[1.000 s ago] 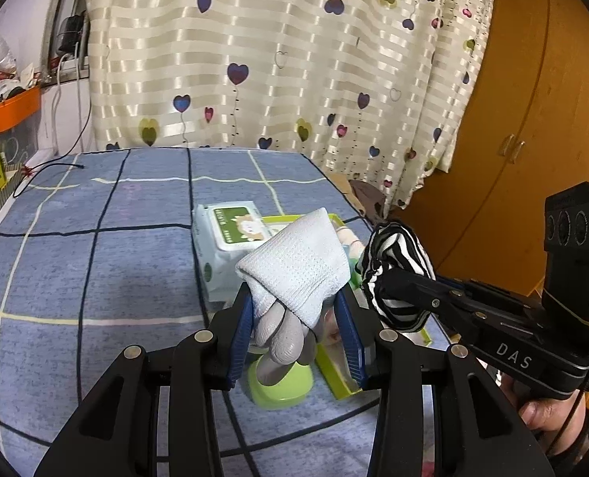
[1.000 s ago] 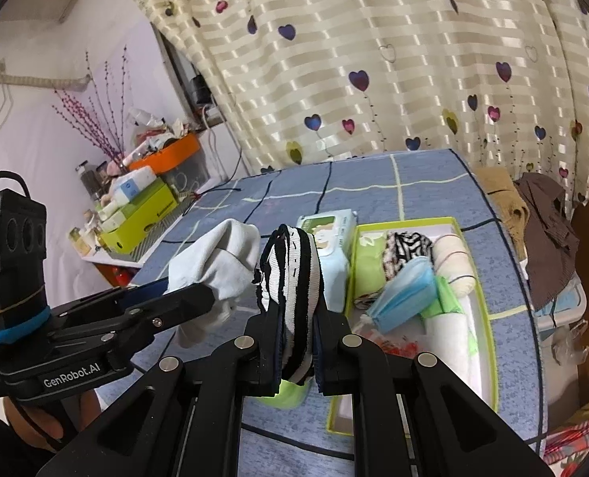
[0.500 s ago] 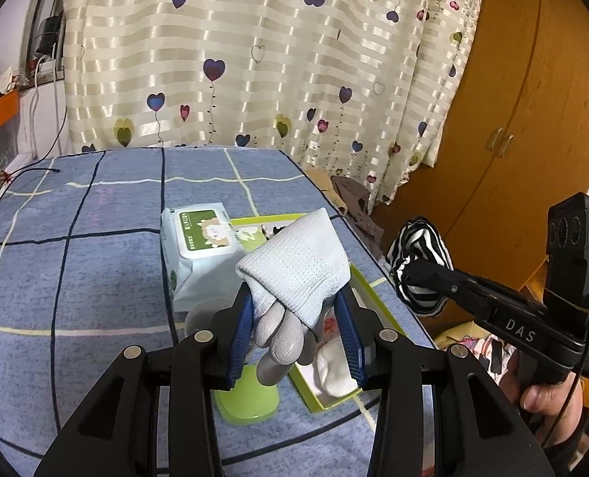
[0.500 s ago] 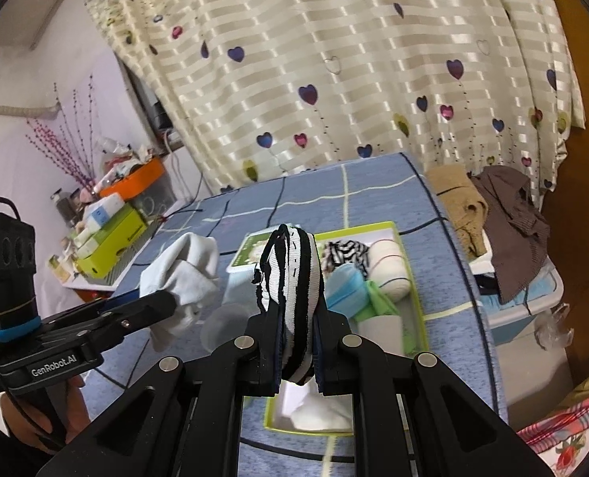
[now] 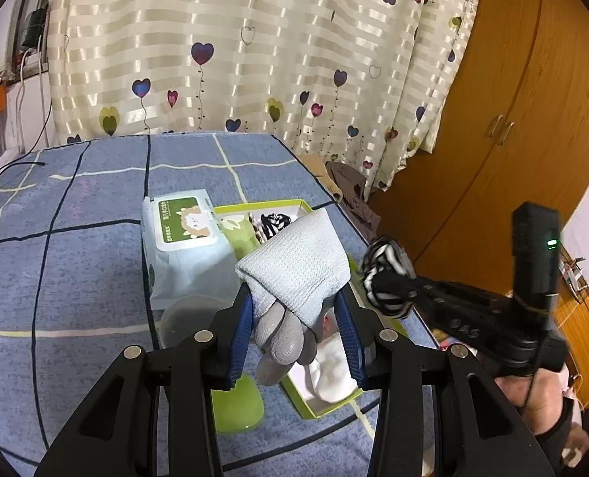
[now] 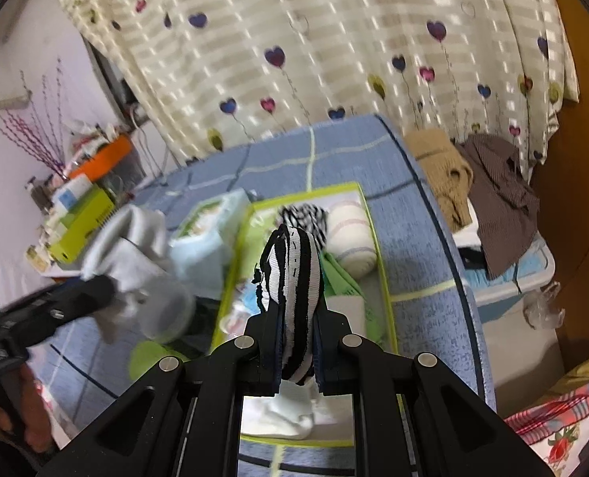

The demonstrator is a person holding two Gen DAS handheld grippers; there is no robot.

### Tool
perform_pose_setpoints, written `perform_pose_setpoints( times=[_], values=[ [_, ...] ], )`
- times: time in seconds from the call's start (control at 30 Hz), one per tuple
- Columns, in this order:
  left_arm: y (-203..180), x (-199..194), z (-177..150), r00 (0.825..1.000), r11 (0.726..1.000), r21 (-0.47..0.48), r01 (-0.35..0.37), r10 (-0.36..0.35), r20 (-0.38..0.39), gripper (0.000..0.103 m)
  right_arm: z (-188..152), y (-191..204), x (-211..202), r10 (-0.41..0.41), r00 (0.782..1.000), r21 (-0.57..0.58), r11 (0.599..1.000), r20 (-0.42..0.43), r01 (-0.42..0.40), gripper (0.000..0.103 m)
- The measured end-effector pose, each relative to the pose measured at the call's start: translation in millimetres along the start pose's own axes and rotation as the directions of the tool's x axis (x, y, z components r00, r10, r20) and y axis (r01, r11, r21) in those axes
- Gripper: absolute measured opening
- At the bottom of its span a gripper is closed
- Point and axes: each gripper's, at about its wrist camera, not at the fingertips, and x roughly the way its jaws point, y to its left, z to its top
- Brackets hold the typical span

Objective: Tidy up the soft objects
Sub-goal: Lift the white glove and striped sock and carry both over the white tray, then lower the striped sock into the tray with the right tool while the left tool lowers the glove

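- Left hand-held gripper (image 5: 296,332): blue pads clamped on a pale grey work glove (image 5: 294,274); knit cuff sticks up above the pads, grey coated fingers hang below between them. Held in the air above the near end of the box.
- Right hand-held gripper (image 6: 298,351): jaws narrow, pinching a black-and-white striped sock (image 6: 292,294) that stands upright between the pads. In the left wrist view it sits to the right of the glove, near it, apart from it.
- Green-rimmed box (image 6: 382,262) lies below both grippers on the blue checked bed cover (image 5: 76,246). Inside: a striped item at the far end (image 6: 306,216), a cream rolled cloth (image 6: 350,238) beside it on the right, a green cloth (image 6: 340,280) nearer, white socks (image 6: 282,417) at the near end.
- Wet-wipes pack (image 5: 187,246) lies just left of the box, touching its long side.
- Clear plastic cup (image 5: 187,318) sits near the pack's near end; a lime-green lid (image 5: 239,405) lies nearer still.
- Right wrist view is motion-blurred on its left half; finer detail there not readable.
- Far: heart-print curtain (image 5: 235,47); wooden wardrobe (image 5: 533,111) at right.
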Motion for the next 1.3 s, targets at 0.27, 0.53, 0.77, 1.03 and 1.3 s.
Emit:
perform_pose_setpoints(
  times=[0.27, 0.53, 0.77, 1.03, 1.3],
  values=[
    [-4, 16, 3, 1.0, 1.0, 0.007, -0.002, 0.002, -0.029, 0.042, -4, -17, 40, 0.0, 0.997, 0.016, 1.0, -0.071, 0.001, 0.012],
    [-10, 29, 5, 0.999, 1.0, 0.017, 0.002, -0.001, -0.05, 0.042, -6, -25, 49, -0.001, 0.996, 0.022, 1.0, -0.093, 0.003, 0.038],
    [-16, 31, 7, 0.999, 0.999, 0.028, 0.015, -0.013, -0.05, 0.042, 0, -17, 25, 0.013, 0.999, 0.004, 1.0, -0.04, -0.013, 0.039],
    [-26, 47, 6, 0.996, 0.998, 0.045, 0.032, -0.028, -0.081, 0.042, -3, -17, 9, -0.009, 1.0, 0.0, 1.0, -0.024, 0.009, 0.039],
    [-33, 66, 4, 0.993, 0.998, 0.058, 0.034, -0.027, -0.117, 0.042, -6, -22, 1, -0.034, 0.999, -0.01, 0.999, -0.017, 0.034, 0.039]
  ],
)
